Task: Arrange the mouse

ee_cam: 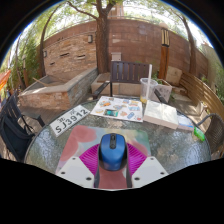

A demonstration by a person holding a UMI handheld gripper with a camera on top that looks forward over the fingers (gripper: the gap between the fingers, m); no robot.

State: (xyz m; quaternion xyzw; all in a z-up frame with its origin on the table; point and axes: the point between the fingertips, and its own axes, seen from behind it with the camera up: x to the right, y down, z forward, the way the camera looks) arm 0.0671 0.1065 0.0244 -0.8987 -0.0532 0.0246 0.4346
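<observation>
A blue computer mouse [112, 150] with a dark scroll wheel sits between my fingers, over a pink mouse mat [82, 146] on a round glass table [170, 150]. My gripper [112, 162] is shut on the mouse. Both magenta pads [90, 158] press on its sides. The rear of the mouse is hidden between the fingers. I cannot tell whether the mouse rests on the mat or is held just above it.
A white licence plate [70, 122] lies on the table to the left beyond the mat. A printed sheet [118, 108] and a white box [160, 115] lie farther back. A dark chair [128, 72], a stone bench [55, 92] and a brick wall stand beyond the table.
</observation>
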